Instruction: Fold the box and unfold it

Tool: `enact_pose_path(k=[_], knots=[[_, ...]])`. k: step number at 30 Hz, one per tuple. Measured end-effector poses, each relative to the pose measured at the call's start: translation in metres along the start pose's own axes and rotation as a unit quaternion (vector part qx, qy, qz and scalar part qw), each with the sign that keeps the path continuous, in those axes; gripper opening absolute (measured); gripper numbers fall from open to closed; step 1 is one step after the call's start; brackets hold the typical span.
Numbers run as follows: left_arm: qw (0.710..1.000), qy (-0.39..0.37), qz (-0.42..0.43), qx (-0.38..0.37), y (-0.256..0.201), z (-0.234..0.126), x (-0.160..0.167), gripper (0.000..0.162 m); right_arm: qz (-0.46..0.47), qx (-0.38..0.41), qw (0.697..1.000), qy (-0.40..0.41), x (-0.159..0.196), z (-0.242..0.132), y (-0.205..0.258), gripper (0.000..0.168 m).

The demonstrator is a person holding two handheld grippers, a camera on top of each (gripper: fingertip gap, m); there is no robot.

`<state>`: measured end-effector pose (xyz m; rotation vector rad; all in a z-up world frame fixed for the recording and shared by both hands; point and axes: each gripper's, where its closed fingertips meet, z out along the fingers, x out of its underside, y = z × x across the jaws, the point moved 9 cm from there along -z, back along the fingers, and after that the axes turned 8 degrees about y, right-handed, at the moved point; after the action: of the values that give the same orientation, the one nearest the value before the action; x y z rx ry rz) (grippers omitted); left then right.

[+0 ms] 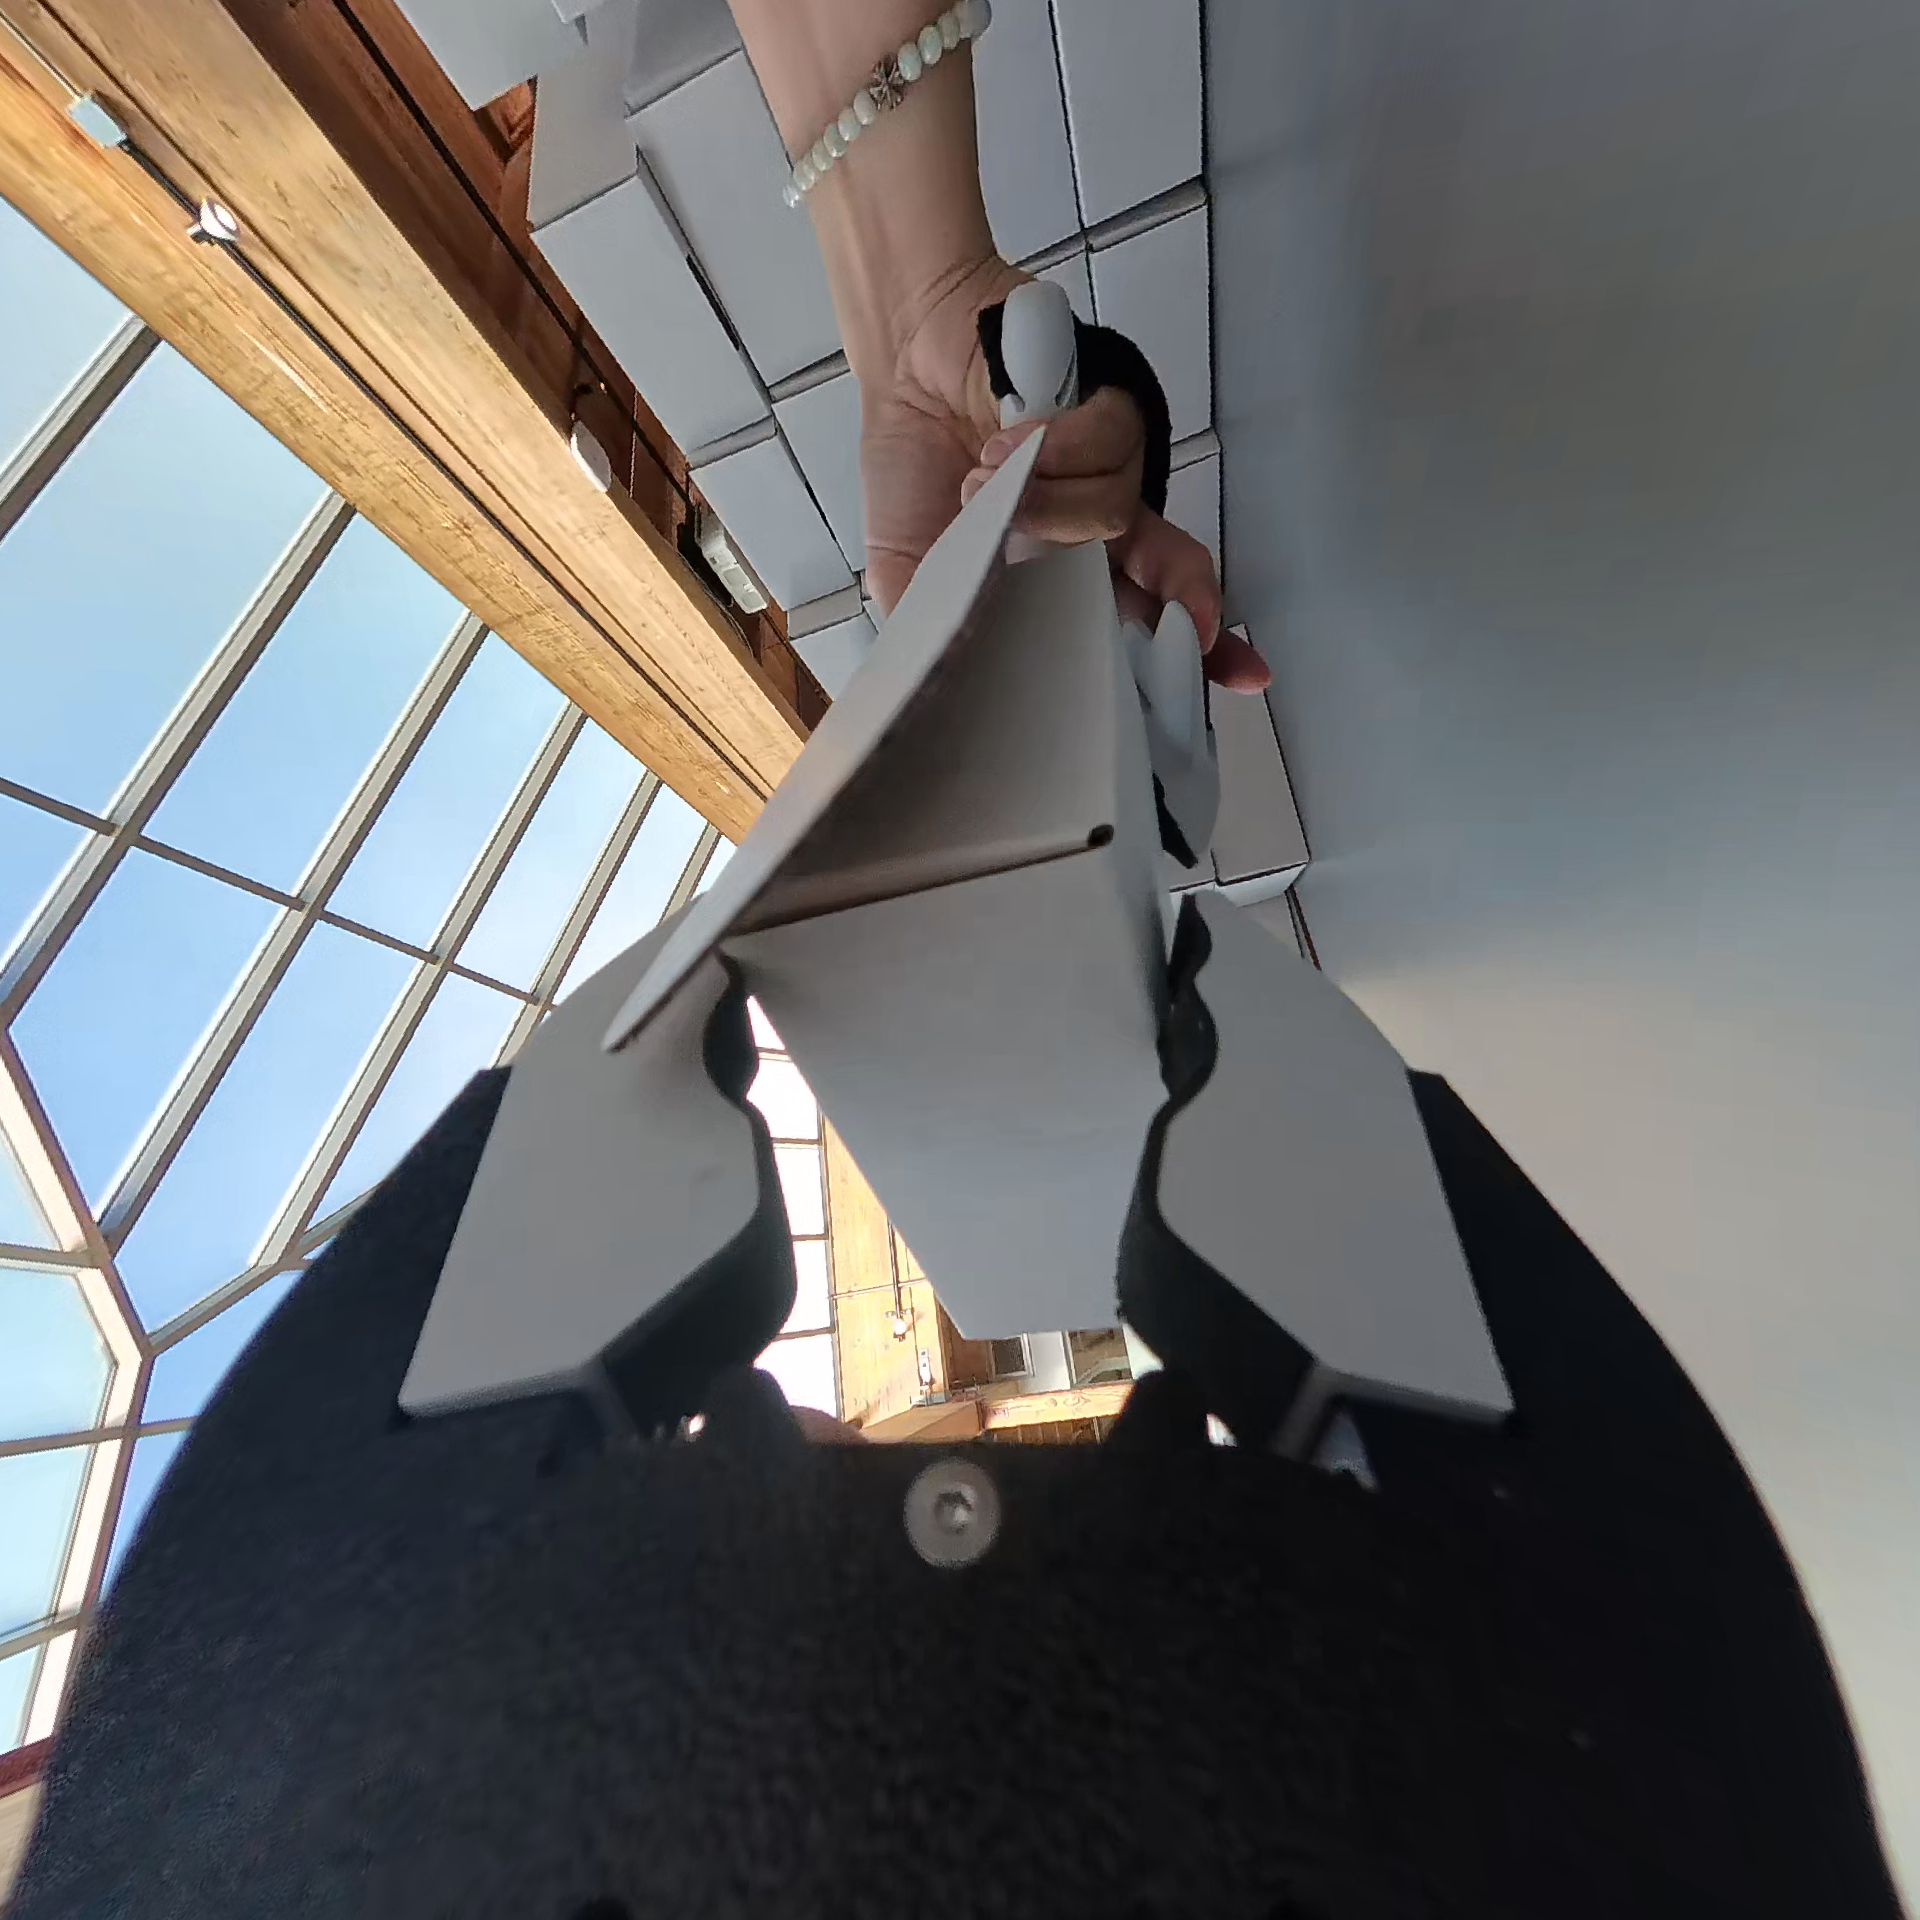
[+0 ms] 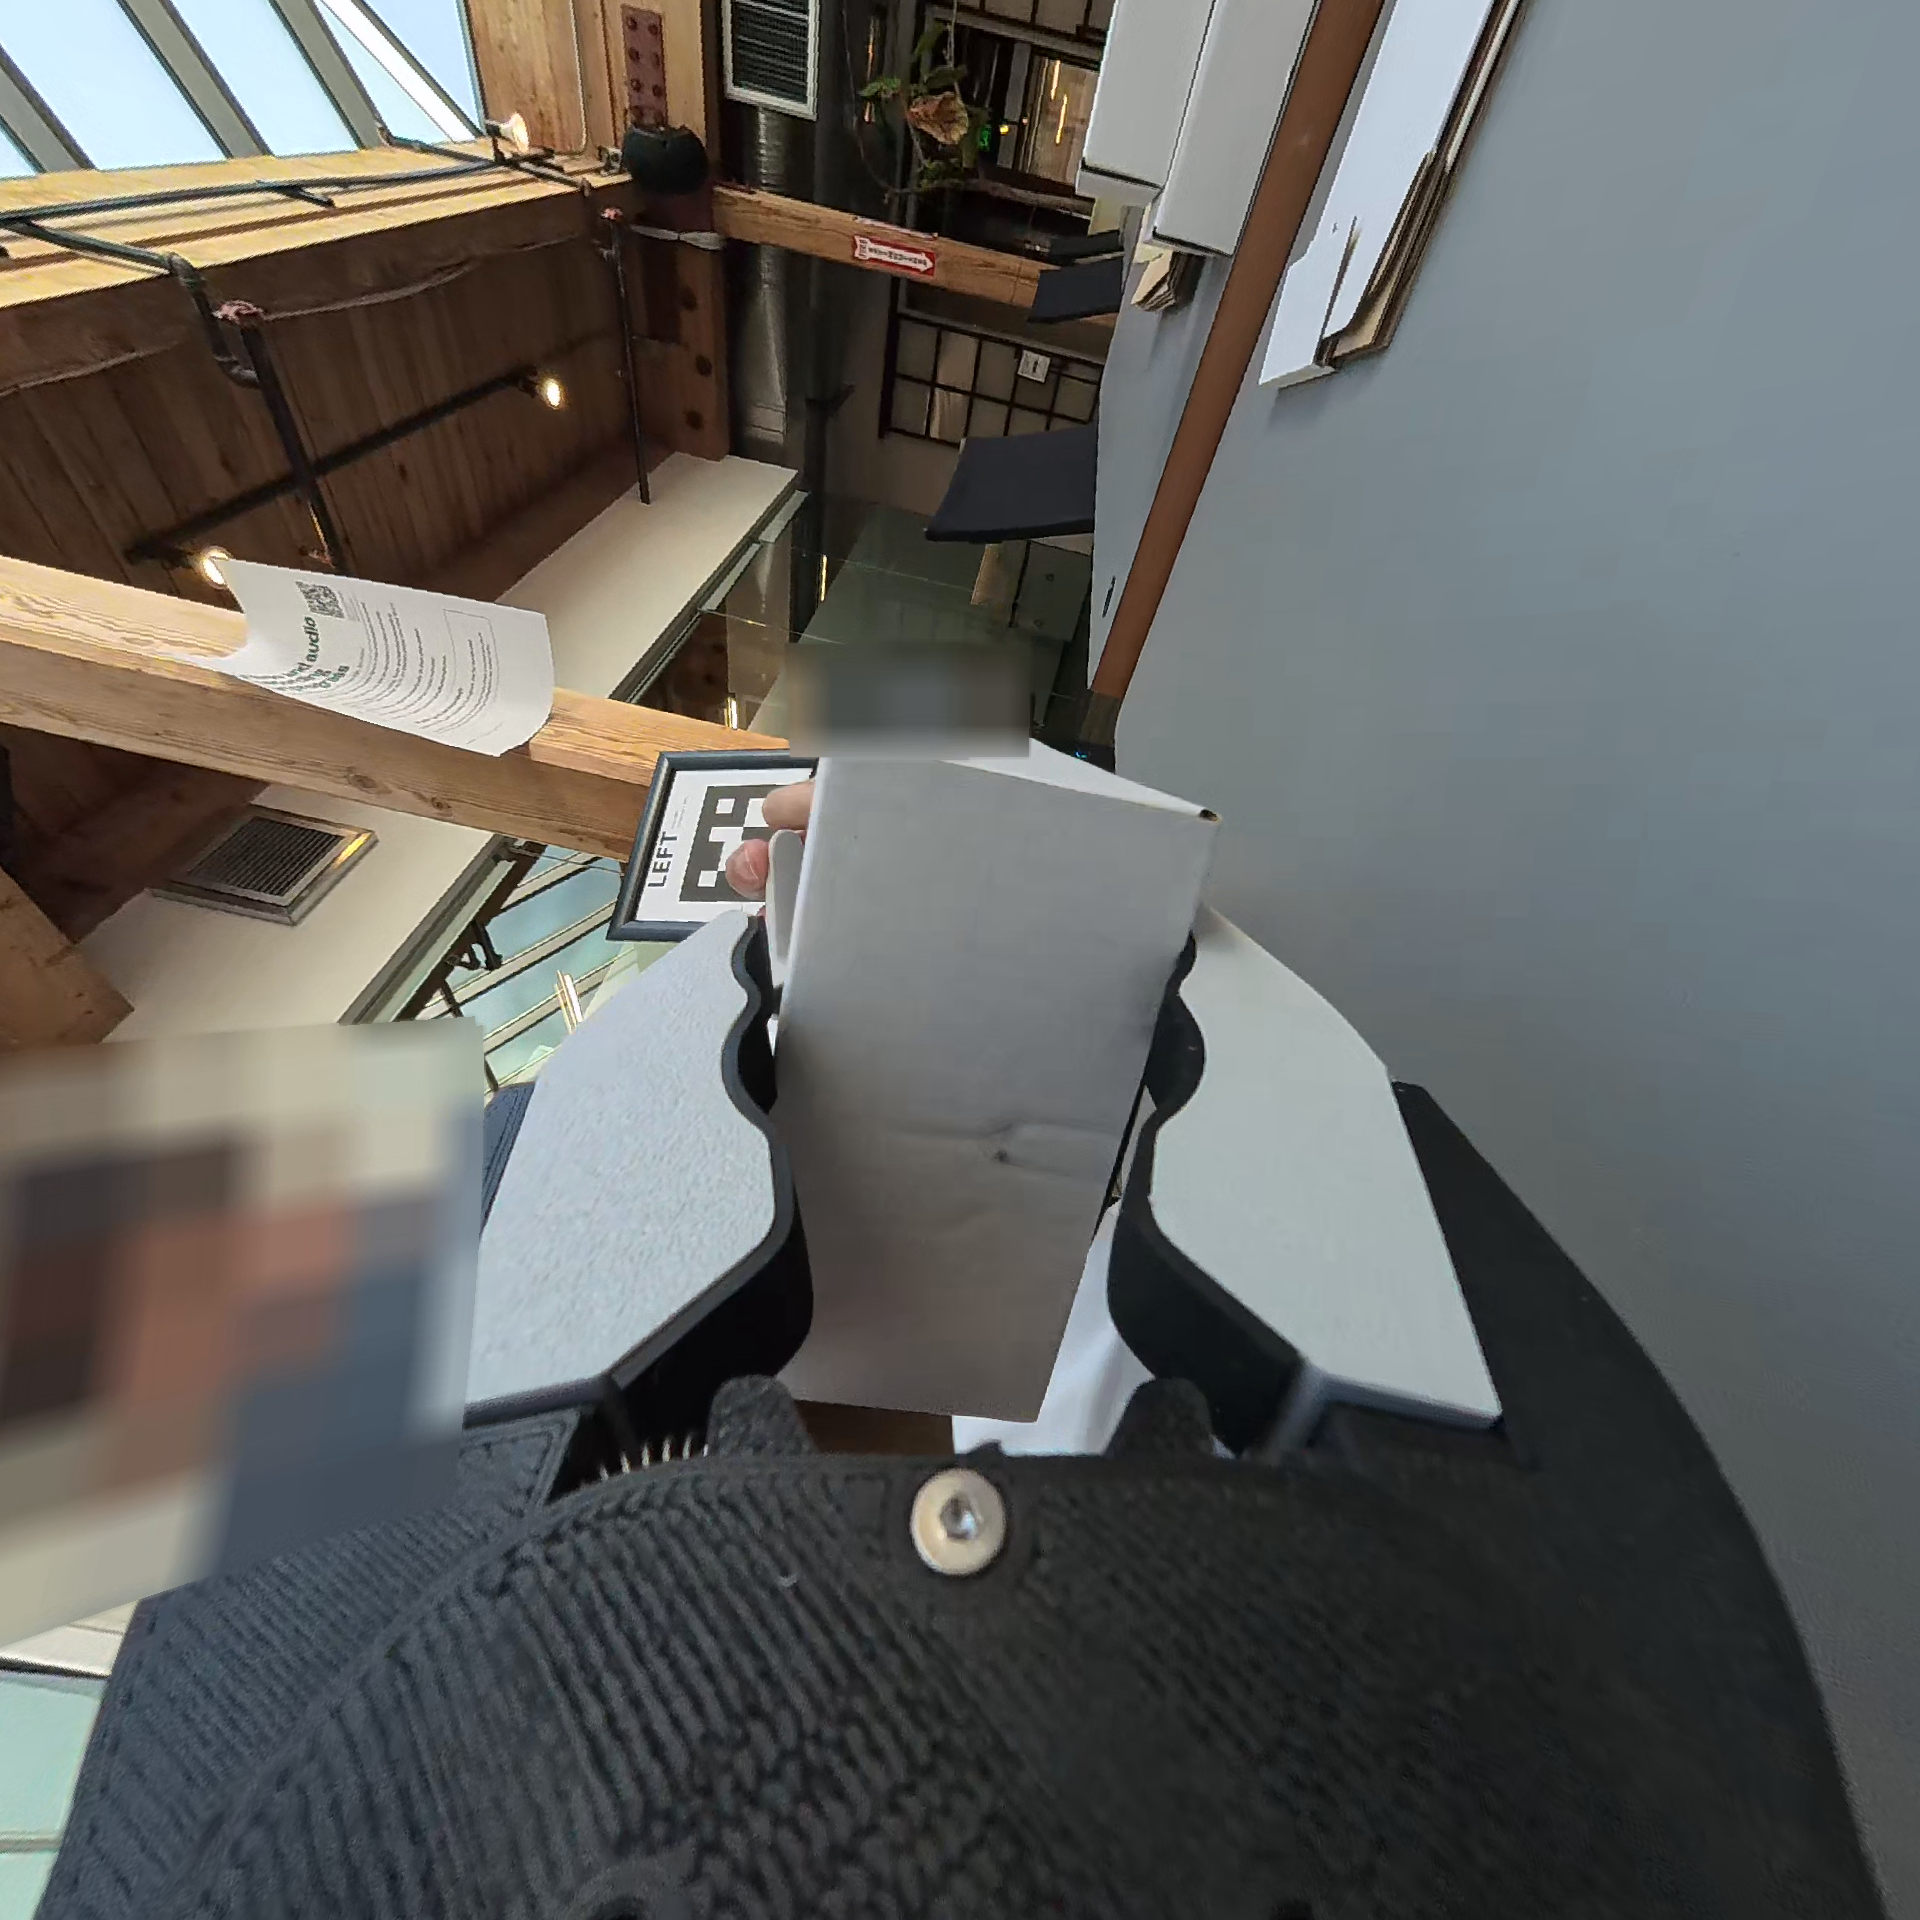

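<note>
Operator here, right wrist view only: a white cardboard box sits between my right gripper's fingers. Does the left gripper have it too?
Observer: Yes. In the left wrist view the left gripper has the white cardboard box pinched between its two fingers.
Operator: Any flap open on that side?
Observer: One broad white flap splays out from a crease, away from the box body.
Operator: What's beyond the box's far end?
Observer: A hand wearing a pale bead bracelet on its wrist.
</note>
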<state>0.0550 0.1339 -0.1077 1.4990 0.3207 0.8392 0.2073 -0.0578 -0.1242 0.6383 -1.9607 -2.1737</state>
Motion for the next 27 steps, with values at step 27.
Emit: enact_pose_path(k=[27], knots=[[0.673, 0.024, -0.700, 0.238, -0.030, 0.003, 0.058, 0.069, -0.505, 0.343, 0.790, -0.047, 0.037, -0.047, 0.064, 0.083]])
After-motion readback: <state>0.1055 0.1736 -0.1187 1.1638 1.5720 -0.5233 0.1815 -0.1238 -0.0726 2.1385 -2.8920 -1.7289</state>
